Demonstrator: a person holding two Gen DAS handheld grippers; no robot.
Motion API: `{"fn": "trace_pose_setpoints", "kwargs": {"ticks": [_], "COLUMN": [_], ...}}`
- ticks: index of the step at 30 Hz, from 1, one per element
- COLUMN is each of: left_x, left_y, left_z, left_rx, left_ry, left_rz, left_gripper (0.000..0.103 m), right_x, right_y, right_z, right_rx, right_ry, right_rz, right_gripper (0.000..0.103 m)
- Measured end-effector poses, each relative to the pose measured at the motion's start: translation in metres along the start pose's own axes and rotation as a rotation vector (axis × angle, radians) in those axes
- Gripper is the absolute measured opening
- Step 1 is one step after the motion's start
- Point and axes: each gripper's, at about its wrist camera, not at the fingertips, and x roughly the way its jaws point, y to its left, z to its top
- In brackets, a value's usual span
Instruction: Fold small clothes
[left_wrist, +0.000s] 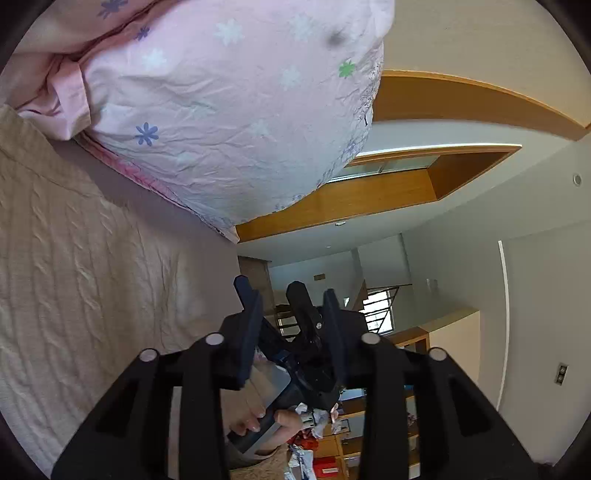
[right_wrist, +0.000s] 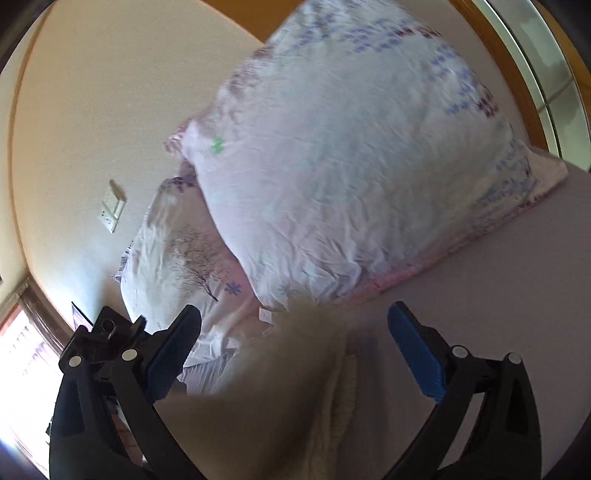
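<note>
Beige cloth (right_wrist: 295, 387) lies blurred between our wide-open, empty right tongs (right_wrist: 295, 354), so closing may miss it; left tongs (left_wrist: 291, 306) look nearly closed, empty.

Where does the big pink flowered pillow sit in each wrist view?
Left wrist: pillow fills the upper left, above the beige cloth.
Right wrist: pillow fills the upper centre and right, beyond the open claw.
Shared landmark: the pillow's green flower.
</note>
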Motion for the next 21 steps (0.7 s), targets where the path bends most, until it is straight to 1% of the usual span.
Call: {"fn": "trace_pose_setpoints", "kwargs": {"ticks": [1,2,3,4,6,7,8,9,11,13,14,16,18,19,20,21], "left_x": [-0.012,-0.028,-0.048,-0.065,-0.088,-0.094,-0.098,-0.098,-0.096,-0.078,-0.070,-0.056,-0.048,-0.048,-0.048,-0.047], "left_y": [-0.005,-0.010,-0.013,-0.014,-0.007,-0.001,0.007,0.017,0.035,0.045,0.047,0.051,0.054,0.055,0.056,0.060], "left_z": [-0.002,-0.003,-0.004,-0.006,-0.007,-0.008,-0.010,-0.012,-0.017,-0.023,-0.027,-0.033,-0.033,-0.032,-0.032,-0.030], "left_rx": [0.049,0.098,0.145,0.178,0.186,0.170,0.149,0.121,0.090,0.094,0.103,0.116,0.120,0.122,0.119,0.111], "left_ry": [-0.032,-0.077,-0.128,-0.158,-0.177,-0.171,-0.154,-0.127,-0.077,-0.020,0.002,0.015,0.004,-0.020,-0.031,-0.041], "left_rz": [0.037,0.101,0.198,0.306,0.495,0.549,0.586,0.606,0.611,0.616,0.626,0.649,0.644,0.629,0.617,0.609], "left_gripper": [0.061,0.073,0.076,0.078,0.078,0.079,0.079,0.079,0.079,0.079,0.079,0.080,0.080,0.080,0.075,0.061], "right_x": [0.002,0.006,0.013,0.019,0.037,0.042,0.046,0.048,0.048,0.051,0.054,0.060,0.065,0.069,0.071,0.070], "right_y": [-0.005,-0.009,-0.010,-0.011,-0.014,-0.017,-0.021,-0.023,-0.028,-0.030,-0.031,-0.030,-0.029,-0.031,-0.034,-0.036], "right_z": [0.001,0.001,-0.001,-0.003,-0.012,-0.016,-0.019,-0.021,-0.025,-0.028,-0.030,-0.033,-0.037,-0.039,-0.040,-0.040], "right_rx": [0.023,0.041,0.044,0.039,0.041,0.047,0.062,0.071,0.080,0.088,0.092,0.090,0.064,0.082,0.100,0.111], "right_ry": [0.027,0.073,0.118,0.164,0.266,0.301,0.331,0.342,0.361,0.383,0.398,0.423,0.433,0.443,0.439,0.435], "right_rz": [0.006,0.001,-0.018,-0.043,-0.124,-0.147,-0.165,-0.166,-0.164,-0.156,-0.152,-0.147,-0.157,-0.132,-0.108,-0.087], "right_gripper": [0.102,0.102,0.102,0.102,0.102,0.102,0.102,0.102,0.102,0.102,0.099,0.091,0.070,0.063,0.056,0.052]}}
